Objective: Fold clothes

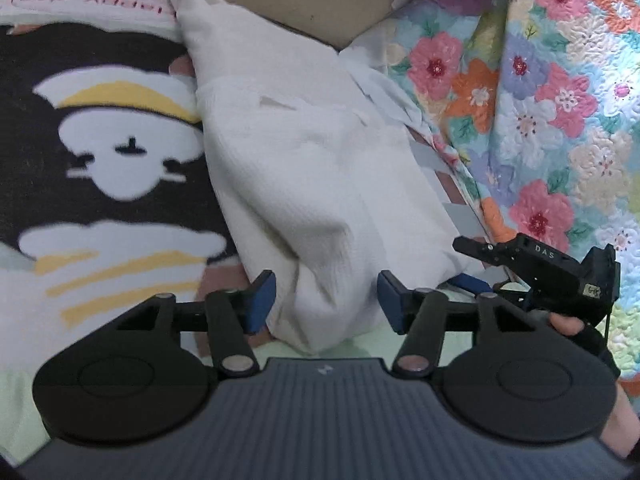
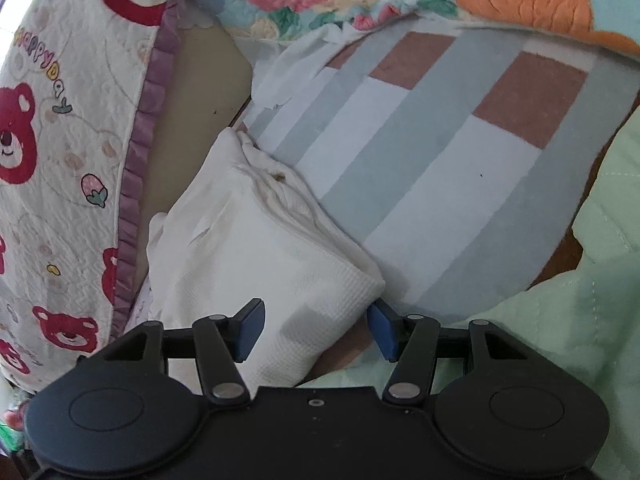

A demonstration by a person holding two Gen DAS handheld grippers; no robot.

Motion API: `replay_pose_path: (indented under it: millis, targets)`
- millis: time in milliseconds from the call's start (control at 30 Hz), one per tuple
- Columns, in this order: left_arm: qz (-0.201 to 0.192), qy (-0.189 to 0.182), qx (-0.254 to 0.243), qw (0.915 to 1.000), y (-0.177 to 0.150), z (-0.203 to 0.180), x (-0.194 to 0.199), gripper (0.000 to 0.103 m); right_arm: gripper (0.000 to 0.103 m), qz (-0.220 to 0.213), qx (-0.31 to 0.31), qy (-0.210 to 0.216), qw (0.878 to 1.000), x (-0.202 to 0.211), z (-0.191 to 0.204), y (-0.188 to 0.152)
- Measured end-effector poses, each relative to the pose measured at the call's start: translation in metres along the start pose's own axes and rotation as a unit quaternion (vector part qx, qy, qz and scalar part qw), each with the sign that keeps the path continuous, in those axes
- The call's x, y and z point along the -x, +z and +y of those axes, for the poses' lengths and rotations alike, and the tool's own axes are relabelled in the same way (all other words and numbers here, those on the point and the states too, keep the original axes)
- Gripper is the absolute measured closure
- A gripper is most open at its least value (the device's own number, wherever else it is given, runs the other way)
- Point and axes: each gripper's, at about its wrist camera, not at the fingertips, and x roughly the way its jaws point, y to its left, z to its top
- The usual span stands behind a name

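The white waffle-knit garment (image 1: 312,184) lies on the bed blanket, doubled lengthwise into a long strip with one narrow end trailing; cross folds look left. The left gripper (image 1: 326,300) and right gripper (image 2: 316,330) stand wide apart astride its near edge, clamping nothing

The bed is covered by a fleece blanket (image 1: 120,200) printed with a dark cartoon figure and, toward one side, grey, white and brown blocks (image 2: 440,152). A folded white garment (image 1: 320,184) lies on the blanket (its narrow end reaching toward the head edge). A floral quilt (image 1: 560,120) lies along one side, a bear-print pillow (image 2: 60,160) at the head, and a pale green cover (image 2: 580,300) at the near edge.
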Motion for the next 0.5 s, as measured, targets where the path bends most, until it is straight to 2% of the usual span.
replay_pose_path:
  millis: [67, 100, 133, 167, 200, 233, 300, 400, 500]
  targets:
    - [0.006, 0.003, -0.017, 0.9998, -0.001, -0.004, -0.003, 0.046, 0.041, -0.013, 0.003, 0.001, 1.0, 0.0, 0.0, -0.002]
    - [0.01, 0.005, -0.025, 0.9996, -0.002, -0.006, -0.005, 0.051, 0.04, -0.02, 0.004, 0.002, 1.0, 0.0, 0.001, -0.003]
    - [0.013, 0.007, -0.033, 0.9993, -0.002, -0.008, -0.006, 0.079, 0.055, -0.026, 0.007, 0.005, 1.0, 0.0, 0.001, -0.004]
    - [0.016, 0.009, -0.042, 0.999, -0.003, -0.01, -0.008, 0.083, 0.088, -0.029, 0.017, 0.029, 0.999, -0.003, 0.003, -0.001]
    - [0.019, 0.01, -0.05, 0.9985, -0.003, -0.012, -0.01, 0.086, 0.094, -0.035, 0.029, 0.05, 0.998, -0.004, 0.006, 0.001]
    - [0.019, 0.008, -0.043, 0.9989, -0.001, -0.013, -0.002, 0.086, 0.094, -0.052, 0.053, 0.056, 0.996, 0.003, 0.014, 0.002]
    - [0.017, -0.004, 0.009, 0.9998, 0.001, -0.008, 0.017, 0.087, 0.095, -0.056, 0.091, 0.033, 0.994, 0.015, 0.025, 0.003]
    - [0.052, -0.006, 0.09, 0.9945, -0.009, 0.008, 0.022, 0.093, 0.095, -0.06, 0.145, -0.001, 0.988, 0.031, 0.04, 0.004]
    - [0.077, 0.019, 0.103, 0.9915, -0.027, 0.018, 0.01, 0.099, 0.095, -0.039, 0.113, -0.023, 0.992, 0.028, 0.025, -0.002]
